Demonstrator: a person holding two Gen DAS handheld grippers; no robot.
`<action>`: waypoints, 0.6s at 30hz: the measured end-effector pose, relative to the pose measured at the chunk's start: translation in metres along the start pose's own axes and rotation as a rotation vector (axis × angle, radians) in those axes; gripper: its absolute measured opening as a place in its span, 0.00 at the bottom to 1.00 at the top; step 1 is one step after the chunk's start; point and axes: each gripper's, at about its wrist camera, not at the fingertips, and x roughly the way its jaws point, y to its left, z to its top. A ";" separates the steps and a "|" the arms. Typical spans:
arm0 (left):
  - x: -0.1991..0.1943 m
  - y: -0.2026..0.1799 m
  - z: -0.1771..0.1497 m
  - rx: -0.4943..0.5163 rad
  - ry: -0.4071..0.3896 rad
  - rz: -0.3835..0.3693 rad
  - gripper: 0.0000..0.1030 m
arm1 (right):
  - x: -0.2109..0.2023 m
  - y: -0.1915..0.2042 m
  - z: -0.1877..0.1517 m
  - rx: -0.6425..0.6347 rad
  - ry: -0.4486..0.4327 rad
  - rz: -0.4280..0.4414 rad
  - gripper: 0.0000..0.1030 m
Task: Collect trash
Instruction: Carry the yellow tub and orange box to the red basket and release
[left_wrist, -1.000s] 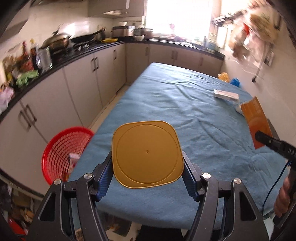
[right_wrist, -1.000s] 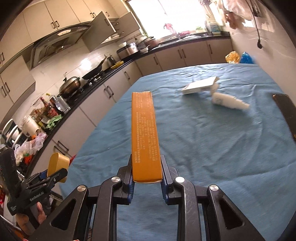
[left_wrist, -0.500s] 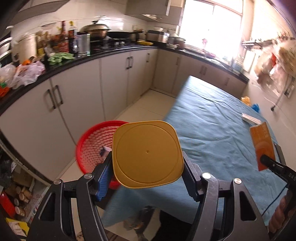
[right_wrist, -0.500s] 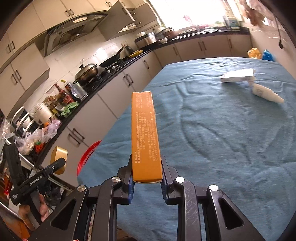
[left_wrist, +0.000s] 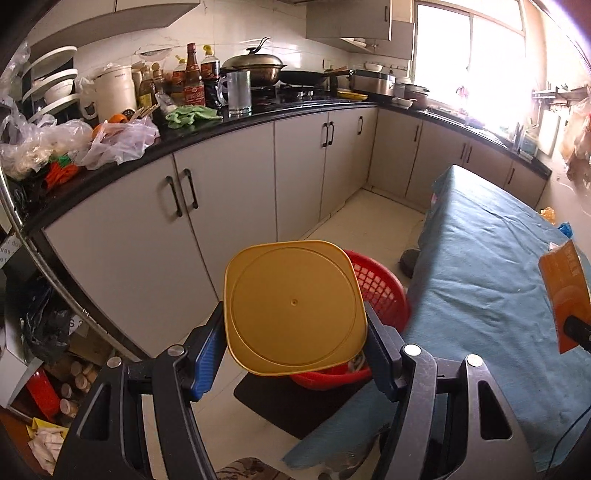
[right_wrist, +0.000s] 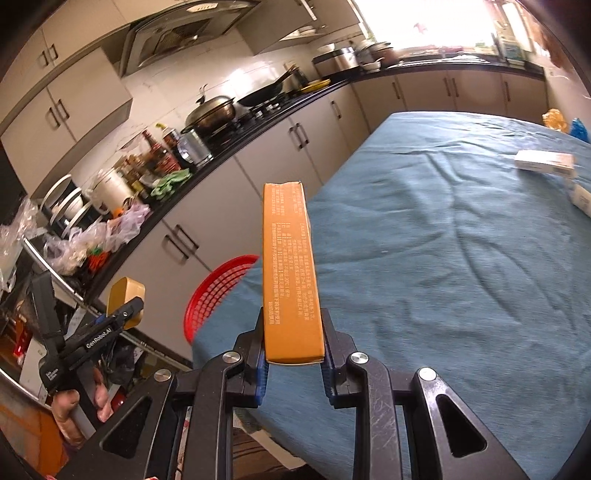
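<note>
Trash here is two pieces, each in a gripper. One is a yellow container (left_wrist: 293, 306), rounded-square with its flat face toward the camera, pinched at its left and right edges by the blue pads (left_wrist: 207, 347) of the left gripper (left_wrist: 293, 354). It hangs over the red basket (left_wrist: 380, 291), which stands on the floor between the grey cabinets (left_wrist: 221, 199) at left and the near end of the table (left_wrist: 480, 280) at right; the container hides most of the basket's opening. The other is a long orange box (right_wrist: 290, 273), clamped at its near end by the right gripper (right_wrist: 293, 354) and pointing away over the table's near left edge. On the blue tablecloth at far right lie a white box (right_wrist: 545, 160) and a pale item cut off by the frame. In the right wrist view a hand (right_wrist: 79, 398) holds the left gripper at lower left.
</note>
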 end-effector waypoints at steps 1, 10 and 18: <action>0.002 0.003 0.000 -0.004 0.005 0.000 0.64 | 0.005 0.005 0.001 -0.006 0.008 0.007 0.25; 0.029 0.003 -0.003 0.011 0.050 -0.032 0.64 | 0.058 0.052 0.006 -0.080 0.096 0.054 0.25; 0.067 0.004 0.008 0.030 0.079 -0.068 0.64 | 0.118 0.086 0.022 -0.103 0.169 0.104 0.25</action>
